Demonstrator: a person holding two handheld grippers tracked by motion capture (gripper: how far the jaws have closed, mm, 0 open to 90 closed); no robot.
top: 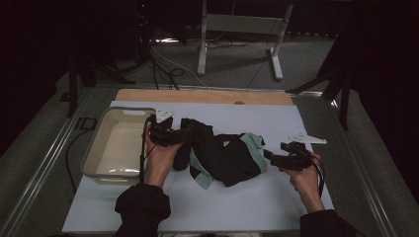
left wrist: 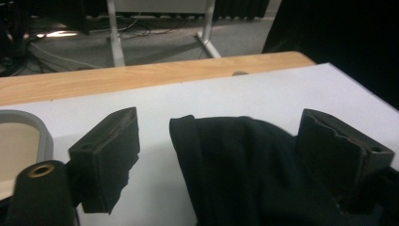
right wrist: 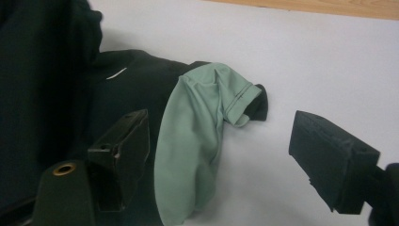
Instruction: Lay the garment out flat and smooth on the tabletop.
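A crumpled garment, black with mint-green parts, lies in the middle of the white table top. My left gripper is at the garment's left end. In the left gripper view it stands open, with a fold of the black cloth between its jaws. My right gripper is at the garment's right end. The right gripper view has it open too, its jaws either side of a mint-green sleeve.
A beige plastic bin, its inside bare, stands at the table's left edge, beside my left hand; its grey rim is in the left gripper view. A wooden strip runs along the far edge. Beyond are cables and a white frame's legs.
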